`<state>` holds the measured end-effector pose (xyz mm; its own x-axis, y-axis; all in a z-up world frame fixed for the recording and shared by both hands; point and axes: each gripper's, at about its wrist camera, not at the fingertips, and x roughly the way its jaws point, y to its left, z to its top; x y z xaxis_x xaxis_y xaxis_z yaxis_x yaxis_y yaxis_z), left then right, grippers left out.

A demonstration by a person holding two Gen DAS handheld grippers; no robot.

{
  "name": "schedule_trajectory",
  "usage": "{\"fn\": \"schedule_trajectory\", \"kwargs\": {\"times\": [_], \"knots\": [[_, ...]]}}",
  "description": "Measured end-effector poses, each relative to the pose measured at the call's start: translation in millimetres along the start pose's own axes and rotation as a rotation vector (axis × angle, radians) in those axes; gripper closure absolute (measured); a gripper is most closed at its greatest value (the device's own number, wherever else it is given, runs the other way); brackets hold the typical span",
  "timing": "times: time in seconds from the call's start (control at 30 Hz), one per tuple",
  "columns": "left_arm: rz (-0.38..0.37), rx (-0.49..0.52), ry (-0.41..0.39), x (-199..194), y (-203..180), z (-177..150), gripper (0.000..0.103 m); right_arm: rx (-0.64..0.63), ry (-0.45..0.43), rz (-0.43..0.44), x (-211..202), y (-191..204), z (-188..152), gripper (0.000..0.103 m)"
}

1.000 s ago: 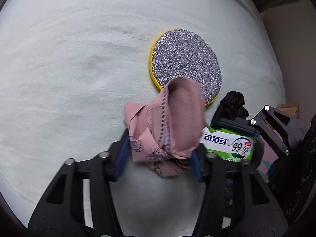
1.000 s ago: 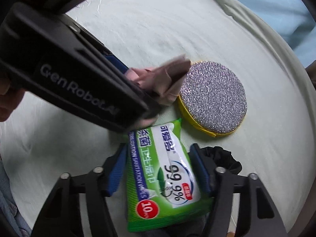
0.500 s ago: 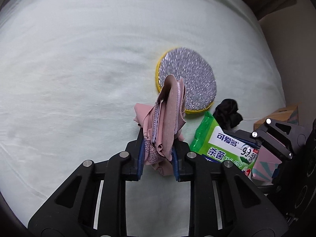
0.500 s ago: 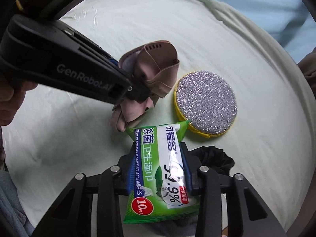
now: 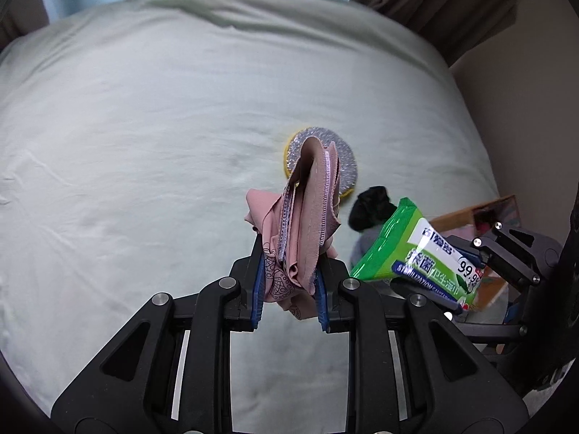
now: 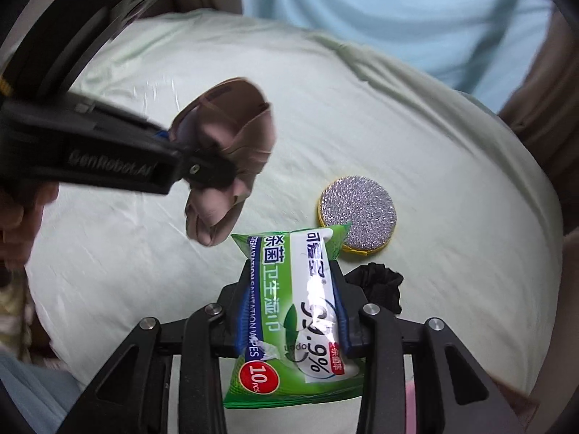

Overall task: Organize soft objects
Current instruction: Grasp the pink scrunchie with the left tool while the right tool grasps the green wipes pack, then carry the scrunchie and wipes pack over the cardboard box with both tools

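Observation:
My left gripper (image 5: pixel 289 278) is shut on a bunched pink cloth (image 5: pixel 307 209), which stands up between the blue pads, lifted off the bed. In the right wrist view the same left gripper (image 6: pixel 202 170) holds the pink cloth (image 6: pixel 231 126) in the air at the left. My right gripper (image 6: pixel 291 311) is shut on a green pack of wet wipes (image 6: pixel 300 307), its pads pressing both long sides. From the left wrist camera the wipes pack (image 5: pixel 416 253) shows at the right, also raised. A round silver scrub pad (image 6: pixel 356 213) with a yellow rim lies flat on the bed.
A pale green bed sheet (image 5: pixel 144 144) covers the surface below. A black bunched fabric piece (image 6: pixel 380 285) lies beside the scrub pad. A cardboard box (image 5: pixel 488 209) stands off the bed's right edge. A person in a light blue top (image 6: pixel 398 11) is beyond the far edge.
Both grippers closed on their items, the left on the pink cloth and the right on the wipes pack, and rose from the bed. The scrub pad and black fabric stayed in place.

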<state>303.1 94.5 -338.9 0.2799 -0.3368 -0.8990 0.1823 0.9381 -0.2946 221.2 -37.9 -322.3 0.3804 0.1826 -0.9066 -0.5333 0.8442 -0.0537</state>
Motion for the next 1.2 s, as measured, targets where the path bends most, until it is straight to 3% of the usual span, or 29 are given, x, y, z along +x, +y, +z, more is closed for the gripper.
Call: {"fn": "schedule_trajectory", "kwargs": {"times": [0.33,0.67,0.8,0.97,1.2], "knots": [[0.004,0.004,-0.134,-123,-27,-43,0.083,0.235,-0.114,-0.038,-113,26,-5,0.069],[0.008,0.106,-0.228,-193,-98,-62,0.083,0.412,-0.237,-0.126,-216,20,-26,0.069],[0.024,0.126,-0.249,-202,-125,-64,0.083,0.45,-0.286,-0.138,-248,5,-41,0.069],[0.008,0.081,-0.269,-200,-166,-64,0.083,0.467,-0.328,-0.135,-278,-34,-61,0.069],[-0.012,0.103,-0.259,-169,-245,-54,0.083,0.527,-0.342,-0.179,-300,-104,-106,0.069]]}}
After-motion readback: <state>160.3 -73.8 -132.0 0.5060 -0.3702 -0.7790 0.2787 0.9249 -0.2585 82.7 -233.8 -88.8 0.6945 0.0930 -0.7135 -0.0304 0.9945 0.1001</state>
